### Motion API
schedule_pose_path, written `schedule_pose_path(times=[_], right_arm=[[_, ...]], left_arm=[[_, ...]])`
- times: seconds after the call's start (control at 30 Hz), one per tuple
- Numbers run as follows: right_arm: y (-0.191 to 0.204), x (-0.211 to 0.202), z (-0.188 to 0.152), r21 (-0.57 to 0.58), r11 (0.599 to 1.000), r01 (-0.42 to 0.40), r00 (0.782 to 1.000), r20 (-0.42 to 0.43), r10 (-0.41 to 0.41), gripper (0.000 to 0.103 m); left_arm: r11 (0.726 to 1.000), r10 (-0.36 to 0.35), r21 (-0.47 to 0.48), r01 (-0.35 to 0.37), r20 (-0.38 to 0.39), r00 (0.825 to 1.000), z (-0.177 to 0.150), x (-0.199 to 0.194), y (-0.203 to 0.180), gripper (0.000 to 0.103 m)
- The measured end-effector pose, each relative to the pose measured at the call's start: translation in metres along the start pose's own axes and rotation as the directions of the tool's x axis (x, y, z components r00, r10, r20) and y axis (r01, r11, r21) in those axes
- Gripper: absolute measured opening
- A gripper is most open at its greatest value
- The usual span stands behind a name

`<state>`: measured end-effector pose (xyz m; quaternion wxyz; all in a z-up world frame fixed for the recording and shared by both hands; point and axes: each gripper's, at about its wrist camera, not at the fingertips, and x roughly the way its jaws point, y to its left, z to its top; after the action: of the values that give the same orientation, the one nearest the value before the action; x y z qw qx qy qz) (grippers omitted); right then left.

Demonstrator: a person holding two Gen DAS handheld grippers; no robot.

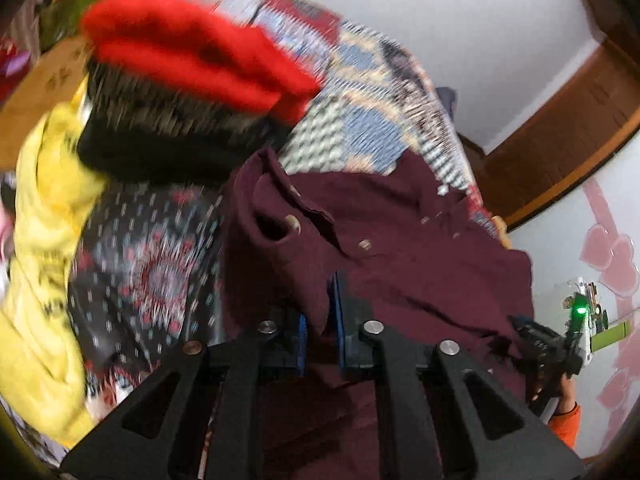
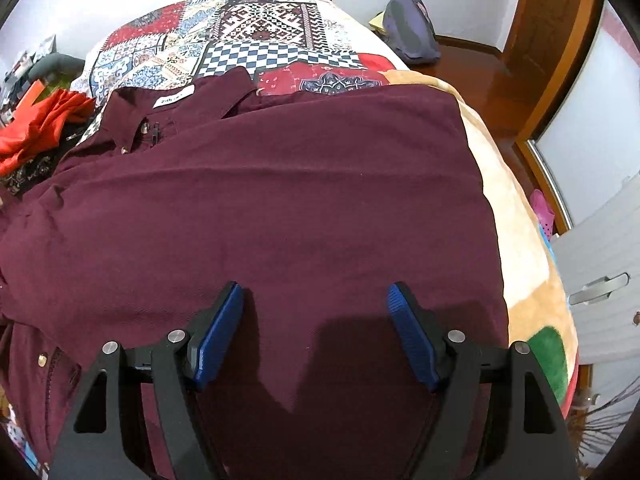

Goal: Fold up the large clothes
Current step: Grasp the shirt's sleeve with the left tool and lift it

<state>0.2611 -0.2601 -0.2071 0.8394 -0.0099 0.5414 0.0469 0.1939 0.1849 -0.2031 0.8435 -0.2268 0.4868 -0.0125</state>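
Shirt [image 2: 280, 200]: maroon, buttoned, spread on the bed [image 2: 520, 240] over a patchwork quilt [image 2: 260, 28]. Left gripper [image 1: 322, 344]: fingers pressed together, pinching a shirt edge, which is lifted. Right gripper [image 2: 316, 336]: fingers spread, over the flat cloth, holding nothing. Step, as judged: a fold in progress; next move calls for carrying the held edge across. Left view alone shows the red garment [image 1: 192, 48] and yellow garment [image 1: 44, 260]; right view alone shows the collar label [image 2: 174, 98].

Maroon shirt [image 2: 280, 184] on quilted bed [image 2: 256, 28]
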Motion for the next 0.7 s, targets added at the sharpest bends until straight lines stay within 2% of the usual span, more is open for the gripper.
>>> schedule_pose_path(times=[0.07, 0.17, 0.2, 0.27, 0.3, 0.33, 0.47, 0.6, 0.7], right_arm=[[0.002, 0.001, -0.001, -0.005, 1.0, 0.013, 1.0, 0.002, -0.013, 0.073], [0.006, 0.003, -0.001, -0.013, 0.999, 0.034, 0.999, 0.002, -0.034, 0.073], [0.007, 0.004, -0.001, -0.014, 0.999, 0.039, 0.999, 0.002, -0.039, 0.073], [0.008, 0.005, -0.001, -0.015, 0.999, 0.046, 0.999, 0.001, -0.046, 0.073], [0.008, 0.005, -0.001, -0.016, 0.999, 0.048, 0.999, 0.001, -0.048, 0.073], [0.008, 0.004, -0.001, -0.016, 0.999, 0.049, 0.999, 0.001, -0.049, 0.073], [0.008, 0.003, 0.003, -0.021, 0.999, 0.044, 0.999, -0.016, -0.045, 0.073], [0.009, -0.002, 0.011, -0.045, 0.998, 0.037, 0.999, -0.015, -0.037, 0.073], [0.007, -0.014, 0.022, -0.049, 0.998, 0.031, 0.999, 0.03, -0.03, 0.073]], left_arm=[[1.0, 0.012, -0.028, -0.013, -0.035, 0.999, -0.012, 0.011, 0.015, 0.026], [0.998, 0.005, -0.058, -0.009, -0.081, 0.997, -0.027, 0.025, 0.034, 0.036], [0.998, 0.019, -0.061, -0.024, -0.092, 0.996, -0.032, 0.03, 0.038, 0.036], [0.984, 0.172, -0.019, -0.174, -0.092, 0.981, -0.039, 0.036, 0.043, 0.035], [0.969, 0.248, 0.018, -0.248, -0.082, 0.965, -0.043, 0.037, 0.045, 0.035], [0.96, 0.281, 0.04, -0.278, -0.081, 0.956, -0.047, 0.038, 0.047, 0.035], [0.95, 0.304, 0.093, -0.298, -0.069, 0.95, -0.05, 0.025, 0.051, 0.035], [0.938, 0.323, 0.143, -0.317, -0.024, 0.946, -0.036, 0.007, 0.047, 0.038], [0.946, 0.296, 0.139, -0.294, 0.008, 0.955, -0.016, -0.001, 0.046, 0.052]])
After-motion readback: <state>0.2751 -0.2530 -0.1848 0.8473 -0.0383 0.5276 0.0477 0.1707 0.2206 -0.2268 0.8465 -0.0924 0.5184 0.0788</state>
